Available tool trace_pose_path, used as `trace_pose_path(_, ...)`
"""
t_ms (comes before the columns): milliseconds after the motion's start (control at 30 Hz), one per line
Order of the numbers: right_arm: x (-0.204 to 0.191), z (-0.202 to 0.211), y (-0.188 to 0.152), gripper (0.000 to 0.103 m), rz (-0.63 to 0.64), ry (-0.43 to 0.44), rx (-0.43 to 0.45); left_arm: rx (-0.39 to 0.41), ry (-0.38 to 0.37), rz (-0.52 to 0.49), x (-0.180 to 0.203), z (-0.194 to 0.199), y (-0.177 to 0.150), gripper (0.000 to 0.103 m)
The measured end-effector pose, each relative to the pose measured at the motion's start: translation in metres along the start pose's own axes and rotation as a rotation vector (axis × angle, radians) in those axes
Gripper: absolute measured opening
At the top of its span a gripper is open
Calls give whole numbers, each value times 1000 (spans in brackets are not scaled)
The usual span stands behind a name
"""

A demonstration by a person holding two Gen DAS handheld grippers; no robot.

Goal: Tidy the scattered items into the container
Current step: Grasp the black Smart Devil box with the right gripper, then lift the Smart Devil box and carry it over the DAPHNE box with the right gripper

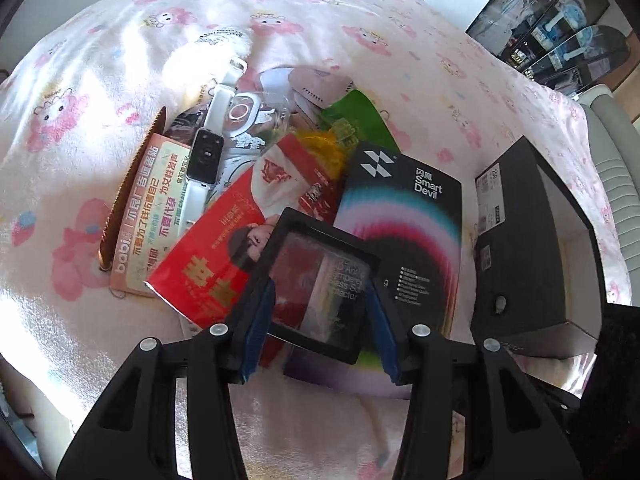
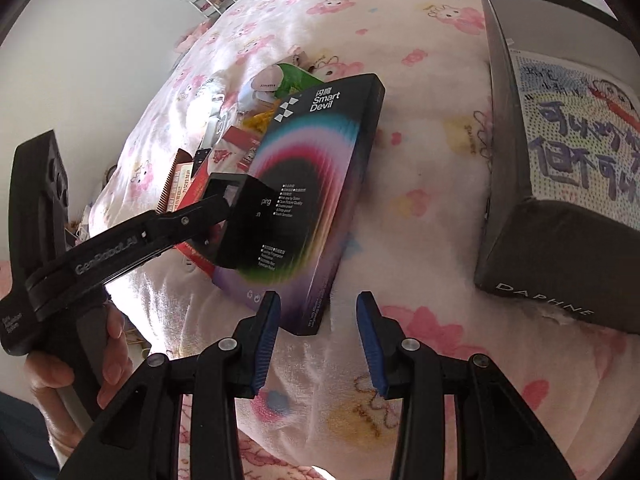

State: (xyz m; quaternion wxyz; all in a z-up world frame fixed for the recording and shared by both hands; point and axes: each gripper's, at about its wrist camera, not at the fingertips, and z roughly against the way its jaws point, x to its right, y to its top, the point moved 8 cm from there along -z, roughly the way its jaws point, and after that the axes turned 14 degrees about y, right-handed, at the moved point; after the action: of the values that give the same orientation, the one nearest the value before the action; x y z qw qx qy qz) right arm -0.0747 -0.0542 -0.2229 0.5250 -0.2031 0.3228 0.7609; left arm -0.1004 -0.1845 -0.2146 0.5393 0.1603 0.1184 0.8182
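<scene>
Left gripper angled steeply down, blue pads clamped on either side of a small black frame. Left hand wraps its handle. Right gripper angled down likewise, jaws apart, nothing between them.
</scene>
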Motion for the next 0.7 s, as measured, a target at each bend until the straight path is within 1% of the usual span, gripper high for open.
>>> trace_pose_path(33,2,0,1,36,3,-8,-1,16,-33,-9,5,7,-4,47)
trace_pose_path(100,4,1,1,36,5,-27,3,62,-76,-38,18,22,-11,47)
trace_pose_path(167,3,5,-2,36,9,-16,8,98,-123,-59,29,32,-16,46)
trace_pose_path(233,1,7,-7,36,20,-11,7,105,-174,-83,42,32,-19,46)
trace_pose_path(267,1,8,-8,36,24,-11,1,101,-183,-97,47,29,-20,46)
trace_pose_path(333,0,6,-9,36,29,-3,-9,74,-163,-104,49,15,-19,46)
trace_pose_path(433,-5,0,-6,37,49,-8,-14,33,-119,-79,39,-3,-17,43)
trace_pose_path(467,-7,-1,-4,37,51,-4,-8,32,-92,-73,33,-6,-15,41)
trace_pose_path(500,-8,-3,-2,37,49,-7,5,34,-57,-74,26,-8,-12,41)
trace_pose_path(567,-8,-5,5,37,41,-9,25,36,20,-75,10,-15,-5,44)
trace_pose_path(600,-9,-7,9,37,42,-5,28,31,35,-65,3,-19,-2,46)
trace_pose_path(633,-9,-11,11,37,46,-5,21,14,18,-47,-2,-24,-2,48)
trace_pose_path(700,-8,-21,15,37,50,-15,-1,-18,-56,-10,-6,-28,-5,49)
